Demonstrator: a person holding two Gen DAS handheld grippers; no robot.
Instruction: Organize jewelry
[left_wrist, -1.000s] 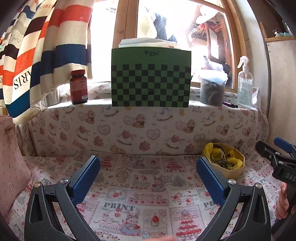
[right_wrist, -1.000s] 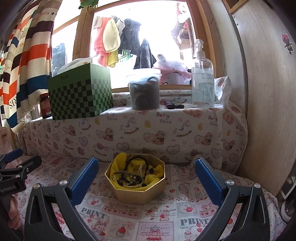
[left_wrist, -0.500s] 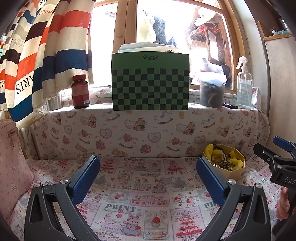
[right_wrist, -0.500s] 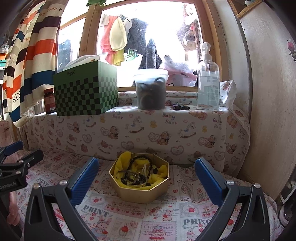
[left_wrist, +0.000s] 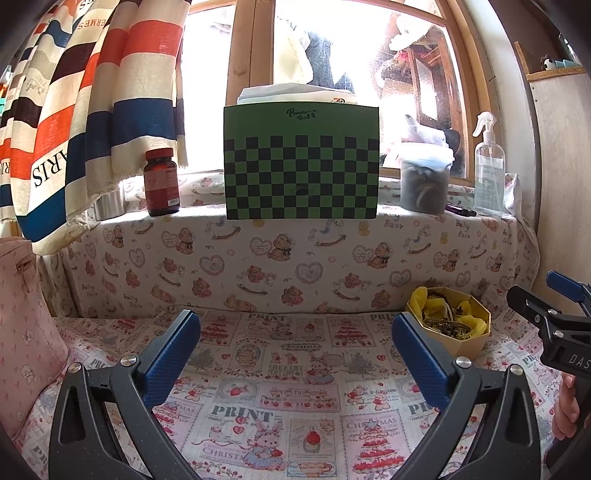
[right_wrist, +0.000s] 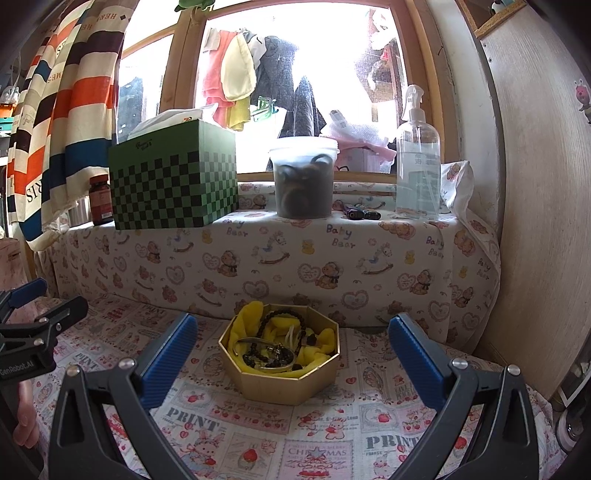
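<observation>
Both grippers, left (left_wrist: 295, 334) and right (right_wrist: 291, 336), hover empty with fingers apart, the right facing the box (right_wrist: 279, 357), so picking perhaps a bracelet comes next.

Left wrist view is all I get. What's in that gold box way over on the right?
Observer: A black bead bracelet lies on yellow cloth inside the gold box.
Operator: Is the other gripper grabbing it?
Observer: No. The right gripper has its jaws wide open, one on each side of the box, touching nothing.
Operator: What's beside the spray bottle?
Observer: Two dark lighters lie on the sill between the plastic tub and the spray bottle.
</observation>
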